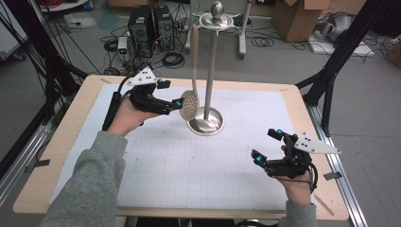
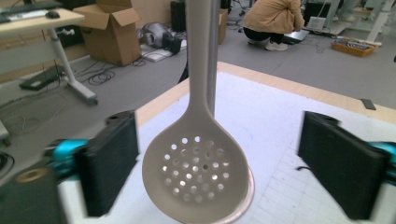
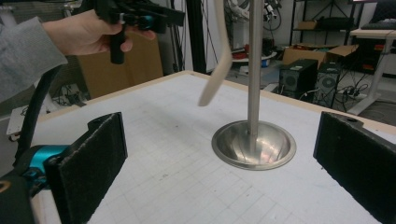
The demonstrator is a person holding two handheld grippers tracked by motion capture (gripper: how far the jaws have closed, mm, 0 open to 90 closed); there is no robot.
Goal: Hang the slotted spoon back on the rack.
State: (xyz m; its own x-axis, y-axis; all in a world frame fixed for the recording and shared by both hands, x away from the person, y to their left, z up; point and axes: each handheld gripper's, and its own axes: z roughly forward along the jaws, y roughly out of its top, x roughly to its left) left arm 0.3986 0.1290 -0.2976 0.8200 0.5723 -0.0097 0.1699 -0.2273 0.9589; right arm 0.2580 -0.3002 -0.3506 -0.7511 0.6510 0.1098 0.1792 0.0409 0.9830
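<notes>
A steel stand (image 1: 206, 124) with a round dished base and a tall pole rises from the middle of the white mat. From its top ring hangs a beige slotted spoon (image 1: 189, 105), head down. My left gripper (image 1: 171, 93) is open, and its lower fingertip is close to the spoon's left side. In the left gripper view the spoon head (image 2: 196, 172) hangs between the wide-apart jaws of the left gripper (image 2: 222, 140) without touching either. My right gripper (image 1: 265, 144) is open and holds nothing at the right front. The right gripper (image 3: 219, 140) faces the stand's base (image 3: 254, 144) and the edge-on spoon (image 3: 219, 60).
A white gridded mat (image 1: 156, 165) covers the wooden table (image 1: 71, 123). Black frame posts (image 1: 331, 71) stand at both sides. Computer towers (image 1: 151, 23), cables and cardboard boxes (image 1: 298, 19) lie on the floor beyond. A person (image 2: 273, 21) crouches far off.
</notes>
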